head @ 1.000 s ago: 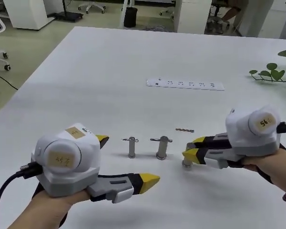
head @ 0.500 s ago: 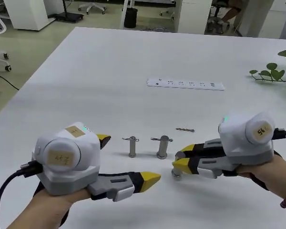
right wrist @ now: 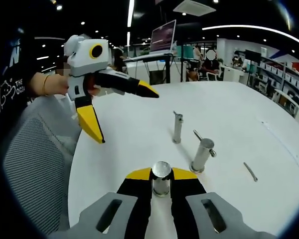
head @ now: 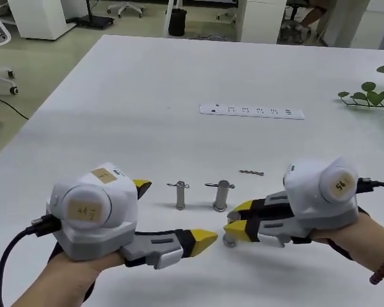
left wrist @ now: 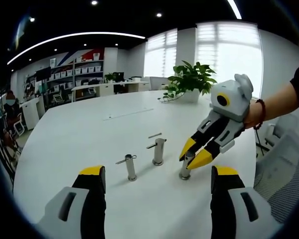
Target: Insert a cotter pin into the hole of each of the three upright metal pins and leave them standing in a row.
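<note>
Three metal pins (left wrist: 159,152) are seen on a white workbench (head: 115,96), all upright with the long axis vertical. The left pin (head: 180,196) and the middle pin (head: 221,196) are stood side by side with a gap between them. The third pin (head: 230,239) is set nearer the person, just right of the middle one and out of line with the other two.

Three cotter pins (head: 211,185) are counted. Two are passed crosswise through the tops of the left and middle pins and lie level, with the longer end showing on the left in the head view. The loose cotter pin (head: 251,173) is laid flat on the bench behind the row, its long axis running left to right.

Two hand-held grippers are shown. The right gripper (head: 237,220) is held in from the right, its jaws nearly together and pinched on the third pin just below its round head. Whether that pin's base rests on the bench cannot be told. The left gripper (head: 176,212) is held low at the left, its jaws spread wide and empty.

A power strip (head: 251,111) is laid farther back.
</note>
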Demonstrator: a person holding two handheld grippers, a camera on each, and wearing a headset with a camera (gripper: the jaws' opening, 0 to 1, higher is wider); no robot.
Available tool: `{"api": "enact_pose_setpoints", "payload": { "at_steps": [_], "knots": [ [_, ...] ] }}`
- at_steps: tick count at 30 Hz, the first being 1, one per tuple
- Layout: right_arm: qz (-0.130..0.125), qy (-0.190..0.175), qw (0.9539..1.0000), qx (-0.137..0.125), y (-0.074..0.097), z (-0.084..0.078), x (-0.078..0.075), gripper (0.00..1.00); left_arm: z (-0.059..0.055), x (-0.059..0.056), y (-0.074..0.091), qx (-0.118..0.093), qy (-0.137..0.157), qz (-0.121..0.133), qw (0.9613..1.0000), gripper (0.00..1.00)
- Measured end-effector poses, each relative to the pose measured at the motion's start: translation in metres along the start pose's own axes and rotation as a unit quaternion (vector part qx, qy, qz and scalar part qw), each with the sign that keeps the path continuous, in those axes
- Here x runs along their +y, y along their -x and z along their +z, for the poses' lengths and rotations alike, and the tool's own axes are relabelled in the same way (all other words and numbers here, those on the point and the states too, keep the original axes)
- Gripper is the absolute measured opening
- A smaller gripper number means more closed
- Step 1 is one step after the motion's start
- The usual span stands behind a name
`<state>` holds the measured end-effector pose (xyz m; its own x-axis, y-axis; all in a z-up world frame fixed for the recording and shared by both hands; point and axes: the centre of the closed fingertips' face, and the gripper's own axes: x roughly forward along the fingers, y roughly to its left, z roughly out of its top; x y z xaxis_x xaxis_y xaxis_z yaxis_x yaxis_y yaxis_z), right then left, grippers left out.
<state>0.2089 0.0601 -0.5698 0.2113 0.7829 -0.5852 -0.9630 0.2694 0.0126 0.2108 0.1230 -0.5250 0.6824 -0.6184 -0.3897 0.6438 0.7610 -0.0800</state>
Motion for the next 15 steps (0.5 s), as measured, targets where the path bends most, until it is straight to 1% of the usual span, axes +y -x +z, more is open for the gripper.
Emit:
{"api": "enact_pose_setpoints", "payload": {
  "at_steps": [5, 10, 13, 15],
  "knots": [
    [0.003, 0.002, 1.0, -0.002, -0.0016, 0.0003, 0.0015, 0.08, -0.0012, -0.0006, 0.0003, 0.003, 0.0, -0.001, 1.0, 0.86],
    [0.005, 0.013, 0.9999, -0.003, -0.0017, 0.0003, 0.0024, 0.08, -0.0016, -0.0019, 0.0, 0.004, -0.001, -0.003, 1.0, 0.87],
    [0.007, 0.012, 0.9999, -0.003, -0.0017, -0.0002, 0.002, 0.09, -0.0017, -0.0025, 0.0, 0.004, -0.003, -0.003, 1.0, 0.88],
    [0.012, 0.002, 0.9999, -0.001, -0.0018, -0.0003, 0.0026, 0.09, -0.0021, -0.0023, 0.0, 0.006, -0.004, -0.002, 1.0, 0.89]
  ]
}}
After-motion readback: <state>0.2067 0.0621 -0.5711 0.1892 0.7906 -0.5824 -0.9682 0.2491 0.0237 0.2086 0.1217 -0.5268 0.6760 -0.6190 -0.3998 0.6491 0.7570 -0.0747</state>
